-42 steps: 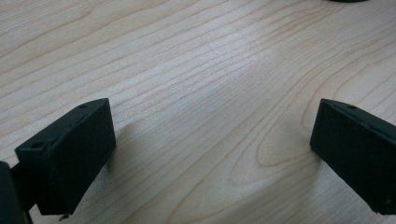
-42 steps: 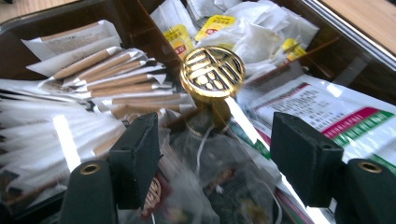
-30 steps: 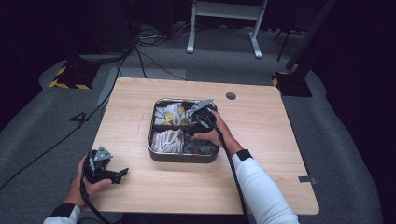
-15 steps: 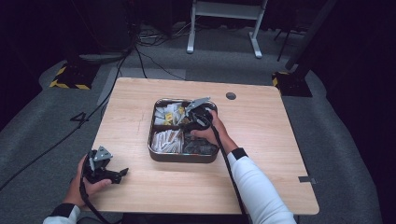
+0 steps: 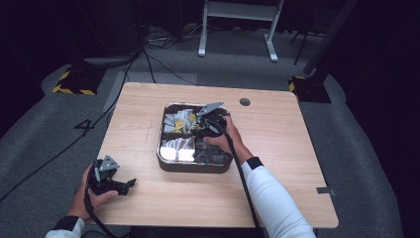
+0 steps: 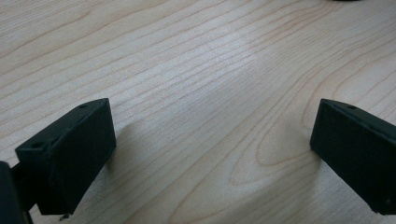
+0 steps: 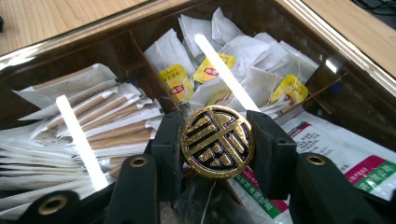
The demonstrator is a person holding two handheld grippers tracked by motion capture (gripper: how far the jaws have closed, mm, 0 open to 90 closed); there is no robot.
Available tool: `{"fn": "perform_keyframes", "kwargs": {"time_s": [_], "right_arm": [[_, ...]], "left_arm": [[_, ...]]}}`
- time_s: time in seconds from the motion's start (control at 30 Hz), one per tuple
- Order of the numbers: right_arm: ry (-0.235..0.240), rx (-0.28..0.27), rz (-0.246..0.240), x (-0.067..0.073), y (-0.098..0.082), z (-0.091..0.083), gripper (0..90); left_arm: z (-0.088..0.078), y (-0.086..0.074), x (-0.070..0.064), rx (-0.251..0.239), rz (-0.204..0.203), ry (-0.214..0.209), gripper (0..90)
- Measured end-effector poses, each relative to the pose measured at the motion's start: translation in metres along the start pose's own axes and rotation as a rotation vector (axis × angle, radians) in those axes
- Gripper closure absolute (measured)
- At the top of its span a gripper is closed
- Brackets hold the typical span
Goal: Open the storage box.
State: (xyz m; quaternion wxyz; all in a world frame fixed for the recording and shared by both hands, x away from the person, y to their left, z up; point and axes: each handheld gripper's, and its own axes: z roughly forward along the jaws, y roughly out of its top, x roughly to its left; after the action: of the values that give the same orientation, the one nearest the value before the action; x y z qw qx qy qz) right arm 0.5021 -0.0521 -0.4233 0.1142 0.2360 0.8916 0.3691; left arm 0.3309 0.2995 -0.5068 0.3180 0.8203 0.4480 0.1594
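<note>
Right gripper point(image 7: 217, 154) fingers just closed on round gold-black knob point(image 7: 217, 141)

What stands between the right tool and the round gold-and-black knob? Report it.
Nothing visible does. The right tool has just been closing its jaws, and they press the gold-and-black knob from both sides, with nothing wedged between them and it.

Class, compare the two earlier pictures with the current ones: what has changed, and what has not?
The right gripper has just closed its jaws on the round black-and-gold knob over the compartment tray. The left gripper stayed open on the table, and the tray has not moved.
</note>
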Motion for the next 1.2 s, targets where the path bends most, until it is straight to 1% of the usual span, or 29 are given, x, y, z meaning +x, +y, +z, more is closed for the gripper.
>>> {"fn": "perform_keyframes", "kwargs": {"time_s": [0.13, 0.23, 0.4, 0.47, 0.67, 0.87, 1.2], "right_arm": [[-0.006, -0.011, 0.0, -0.001, 0.006, -0.009, 59.0], [-0.017, -0.018, -0.011, -0.002, 0.009, -0.017, 59.0], [-0.028, -0.015, -0.013, -0.005, 0.01, -0.025, 59.0], [-0.031, -0.026, -0.006, -0.006, 0.01, -0.028, 59.0], [-0.044, -0.026, -0.016, -0.011, 0.007, -0.04, 59.0], [-0.049, -0.041, -0.002, -0.016, 0.004, -0.052, 59.0], [-0.069, -0.05, -0.009, -0.021, -0.003, -0.073, 59.0]], "left_arm": [[0.0, 0.0, 0.0, 0.0, 0.0, 0.0, 0.4], [0.0, 0.0, 0.0, 0.0, 0.0, 0.0, 0.4], [0.0, 0.0, 0.0, 0.0, 0.0, 0.0, 0.4], [0.0, 0.0, 0.0, 0.0, 0.0, 0.0, 0.4], [0.0, 0.0, 0.0, 0.0, 0.0, 0.002, 0.4], [0.0, 0.0, 0.0, 0.003, 0.002, 0.0, 0.4], [-0.001, 0.0, 0.0, 0.003, 0.0, 0.0, 0.4]]}}
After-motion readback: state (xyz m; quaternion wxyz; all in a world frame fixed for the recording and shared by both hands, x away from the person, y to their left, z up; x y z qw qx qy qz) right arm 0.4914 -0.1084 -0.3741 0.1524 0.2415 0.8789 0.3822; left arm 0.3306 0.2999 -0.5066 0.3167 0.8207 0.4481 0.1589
